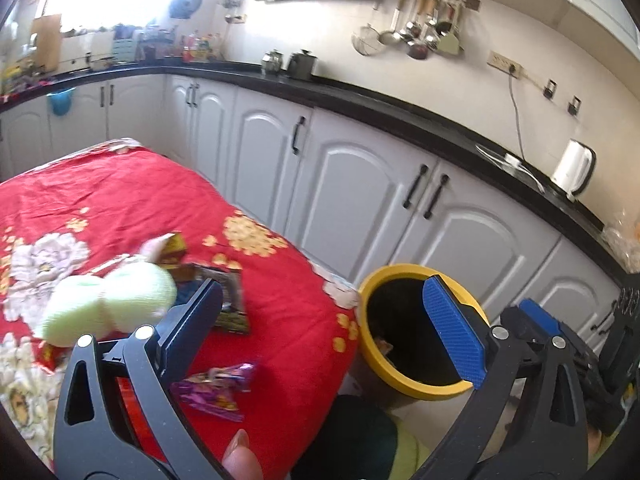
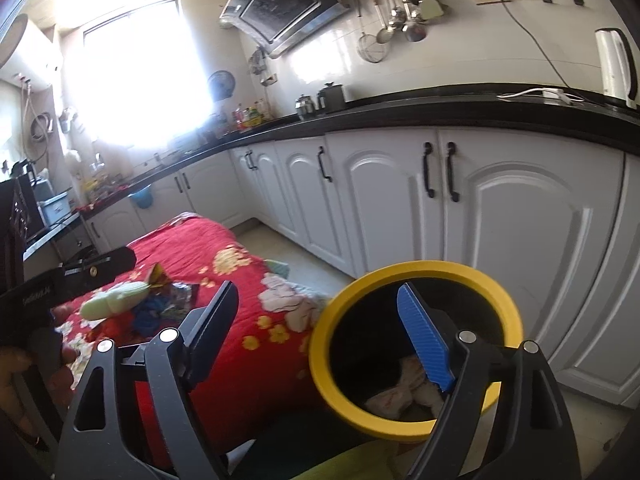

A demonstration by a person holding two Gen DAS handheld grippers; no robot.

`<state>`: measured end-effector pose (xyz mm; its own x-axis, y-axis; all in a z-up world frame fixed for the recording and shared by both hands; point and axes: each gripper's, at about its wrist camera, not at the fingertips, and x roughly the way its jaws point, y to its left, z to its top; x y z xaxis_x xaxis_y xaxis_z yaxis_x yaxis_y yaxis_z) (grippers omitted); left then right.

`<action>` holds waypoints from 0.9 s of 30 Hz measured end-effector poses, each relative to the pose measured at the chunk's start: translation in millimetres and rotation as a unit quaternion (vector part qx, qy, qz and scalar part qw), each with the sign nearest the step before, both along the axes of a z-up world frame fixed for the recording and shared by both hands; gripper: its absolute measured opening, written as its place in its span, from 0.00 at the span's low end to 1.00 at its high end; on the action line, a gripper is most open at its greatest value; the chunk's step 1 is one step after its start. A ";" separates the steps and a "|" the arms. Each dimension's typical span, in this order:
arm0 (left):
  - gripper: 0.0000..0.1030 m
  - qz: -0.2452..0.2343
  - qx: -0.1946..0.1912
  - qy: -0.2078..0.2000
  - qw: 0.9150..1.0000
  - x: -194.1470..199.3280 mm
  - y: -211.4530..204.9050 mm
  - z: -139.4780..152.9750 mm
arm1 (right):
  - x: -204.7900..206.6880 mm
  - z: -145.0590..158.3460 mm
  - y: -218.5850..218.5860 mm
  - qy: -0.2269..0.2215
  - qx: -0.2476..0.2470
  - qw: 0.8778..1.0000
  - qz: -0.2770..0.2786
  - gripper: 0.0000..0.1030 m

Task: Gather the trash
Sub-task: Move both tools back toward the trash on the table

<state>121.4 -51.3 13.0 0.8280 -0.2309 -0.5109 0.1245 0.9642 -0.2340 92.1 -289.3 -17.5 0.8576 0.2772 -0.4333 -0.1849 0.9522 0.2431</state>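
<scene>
A black bin with a yellow rim [image 1: 400,276] [image 2: 440,270] stands on the floor at the corner of the table. Crumpled pale paper [image 2: 400,396] lies inside it. My right gripper [image 2: 316,292] hangs open over the bin's near edge, nothing between its pads. My left gripper [image 1: 322,292] is open and empty above the table corner, beside the bin. On the red floral cloth [image 1: 120,200] lie a pale green foam sleeve [image 1: 112,304] [image 2: 116,300], a purple wrapper [image 1: 216,388], a dark shiny wrapper [image 1: 228,296] and a small yellow-red packet [image 1: 174,250].
White cabinets [image 2: 400,200] under a black counter [image 1: 400,120] run close behind the bin and table. A white kettle [image 1: 572,168] and its cable sit on the counter. A thumb [image 1: 240,456] shows at the bottom edge. Pale floor lies between table and cabinets.
</scene>
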 end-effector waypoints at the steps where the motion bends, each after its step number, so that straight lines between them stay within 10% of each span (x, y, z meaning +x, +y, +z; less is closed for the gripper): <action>1: 0.89 0.005 -0.001 -0.001 1.000 -1.2 5.0 1.1 | -0.7 0.9 4.7 0.000 0.000 1.000 0.005 0.78; 27: 0.89 0.107 -0.021 0.013 0.994 -29.2 116.4 0.0 | -0.2 -9.3 120.1 0.032 -0.032 0.991 0.129 0.81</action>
